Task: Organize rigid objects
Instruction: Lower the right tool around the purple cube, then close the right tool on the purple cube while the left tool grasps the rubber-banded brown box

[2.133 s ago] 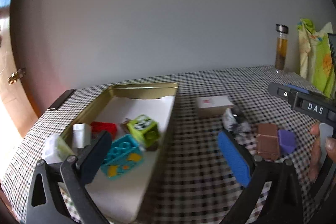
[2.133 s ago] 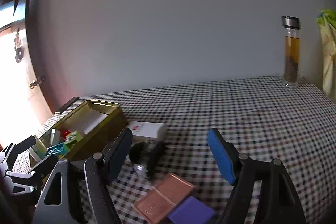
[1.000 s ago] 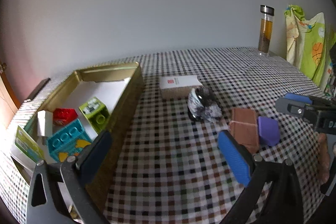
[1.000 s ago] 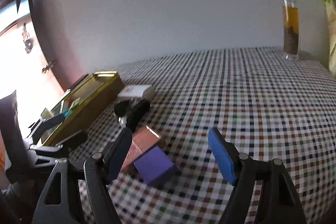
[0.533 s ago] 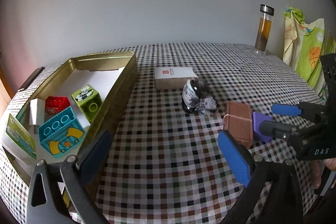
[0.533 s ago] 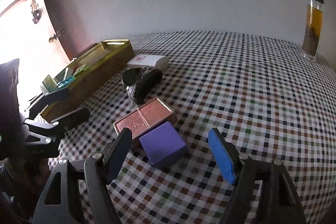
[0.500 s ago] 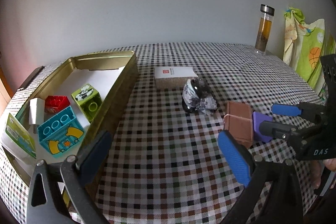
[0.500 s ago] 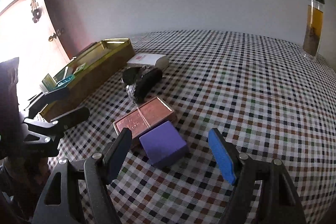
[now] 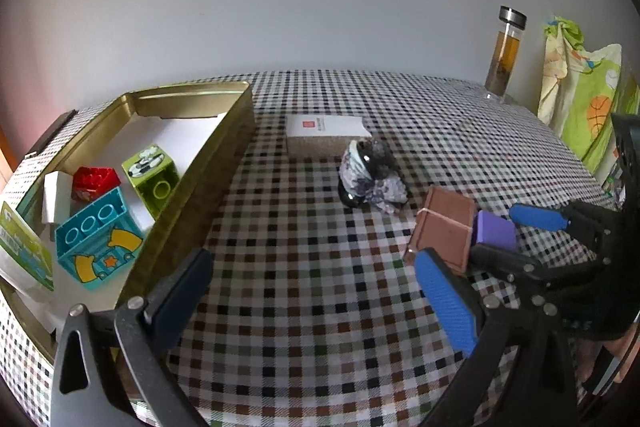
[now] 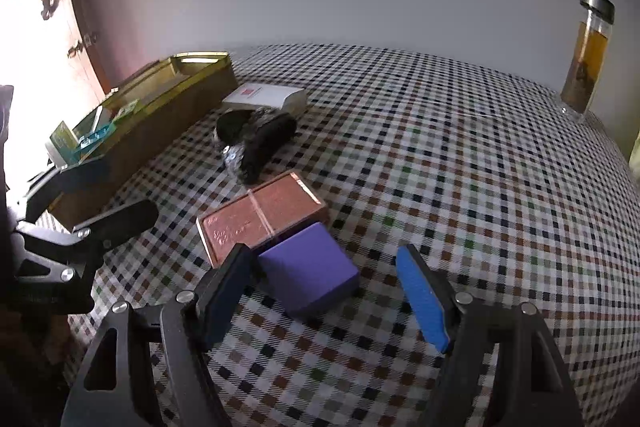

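Now your right gripper (image 10: 324, 287) has its jaws spread wide around the small purple rectangular block (image 10: 309, 271) – it sits between the pads, nothing pressing yet. Just ahead, touching the block, lies the flat copper-brown box with a band round it (image 10: 262, 214). Careful – your near-side finger could catch that box and drag it along. Your left gripper (image 9: 316, 291) hangs wide and empty, the gold metal tin (image 9: 208, 163) off to its left.
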Demonstrator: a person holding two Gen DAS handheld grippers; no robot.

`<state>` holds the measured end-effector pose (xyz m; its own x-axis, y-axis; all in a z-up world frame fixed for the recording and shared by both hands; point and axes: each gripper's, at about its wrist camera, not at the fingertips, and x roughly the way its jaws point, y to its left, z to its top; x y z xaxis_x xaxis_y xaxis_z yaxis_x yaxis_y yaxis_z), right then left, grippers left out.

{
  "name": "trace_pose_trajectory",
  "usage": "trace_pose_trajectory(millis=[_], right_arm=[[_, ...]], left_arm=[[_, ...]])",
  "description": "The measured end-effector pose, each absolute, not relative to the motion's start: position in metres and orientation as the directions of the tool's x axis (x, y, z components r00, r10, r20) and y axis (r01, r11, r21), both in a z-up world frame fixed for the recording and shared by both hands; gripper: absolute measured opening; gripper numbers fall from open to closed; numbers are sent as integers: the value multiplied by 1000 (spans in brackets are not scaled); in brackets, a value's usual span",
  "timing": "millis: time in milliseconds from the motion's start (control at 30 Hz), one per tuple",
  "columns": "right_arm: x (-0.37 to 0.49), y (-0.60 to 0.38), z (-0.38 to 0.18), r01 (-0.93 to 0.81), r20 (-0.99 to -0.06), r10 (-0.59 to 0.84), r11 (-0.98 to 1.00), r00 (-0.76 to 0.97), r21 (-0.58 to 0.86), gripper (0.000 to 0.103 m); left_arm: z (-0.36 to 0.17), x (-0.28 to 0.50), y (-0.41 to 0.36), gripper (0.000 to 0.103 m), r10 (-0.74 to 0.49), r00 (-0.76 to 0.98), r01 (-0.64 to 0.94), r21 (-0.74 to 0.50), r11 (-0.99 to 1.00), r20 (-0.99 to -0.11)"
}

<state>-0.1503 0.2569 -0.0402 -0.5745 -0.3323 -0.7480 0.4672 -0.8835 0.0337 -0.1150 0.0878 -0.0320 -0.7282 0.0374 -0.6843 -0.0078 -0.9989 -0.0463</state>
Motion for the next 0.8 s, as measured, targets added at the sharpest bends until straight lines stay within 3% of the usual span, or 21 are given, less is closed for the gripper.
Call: trace_pose_trajectory(millis=[67, 233, 800], right_arm=[[-152, 256, -42, 453, -757, -319, -891, -570, 34, 53], [-154, 260, -42, 451, -750, -343, -890, -565, 67, 53], [-169, 276, -27, 236, -689, -198, -971, -698, 40, 53]], left_arm=[[-32, -115, 88, 102, 39, -728, -9, -46, -999, -684], [-32, -114, 88, 102, 38, -729, -8, -47, -999, -684], [-29, -123, 119, 102, 61, -730, -84, 1, -996, -681]])
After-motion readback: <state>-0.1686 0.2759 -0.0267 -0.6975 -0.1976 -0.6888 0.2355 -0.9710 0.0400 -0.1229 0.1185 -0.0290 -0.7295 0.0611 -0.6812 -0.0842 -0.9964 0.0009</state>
